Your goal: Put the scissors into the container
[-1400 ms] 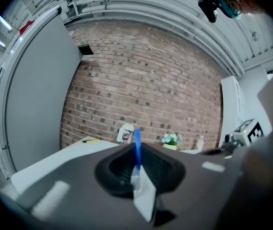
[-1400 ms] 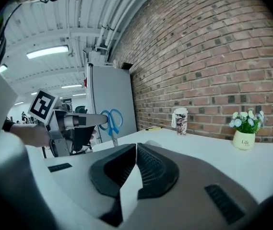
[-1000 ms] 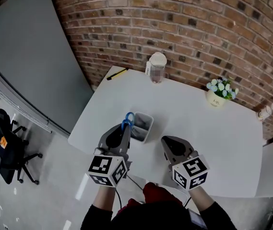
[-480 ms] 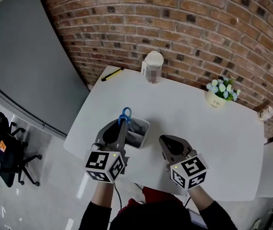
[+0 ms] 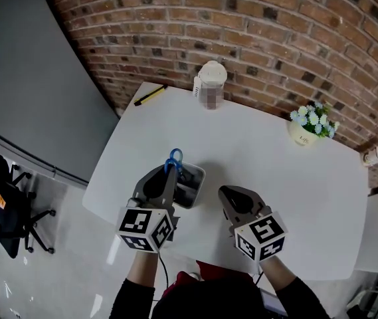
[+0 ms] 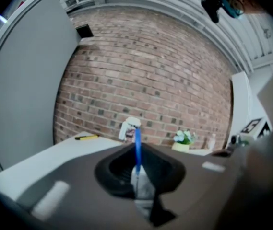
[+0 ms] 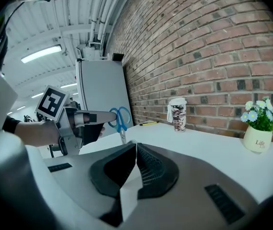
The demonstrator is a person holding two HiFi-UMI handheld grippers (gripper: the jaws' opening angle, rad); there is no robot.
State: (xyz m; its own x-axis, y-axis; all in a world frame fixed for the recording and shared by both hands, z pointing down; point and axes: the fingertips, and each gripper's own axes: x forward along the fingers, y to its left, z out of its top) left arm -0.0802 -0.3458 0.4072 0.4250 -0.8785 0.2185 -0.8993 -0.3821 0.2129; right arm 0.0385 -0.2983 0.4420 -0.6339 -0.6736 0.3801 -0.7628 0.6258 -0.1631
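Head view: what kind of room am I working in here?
Likely an office or lab workspace: a white table set against a brick wall, with black office chairs on the glossy floor to the left.

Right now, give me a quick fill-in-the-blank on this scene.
The scissors have ____ handles.
The left gripper is shut on them, blades pointing ____.
The right gripper is ____ with nothing in it.
The pen is ____.
Missing words: blue; down; shut; yellow.
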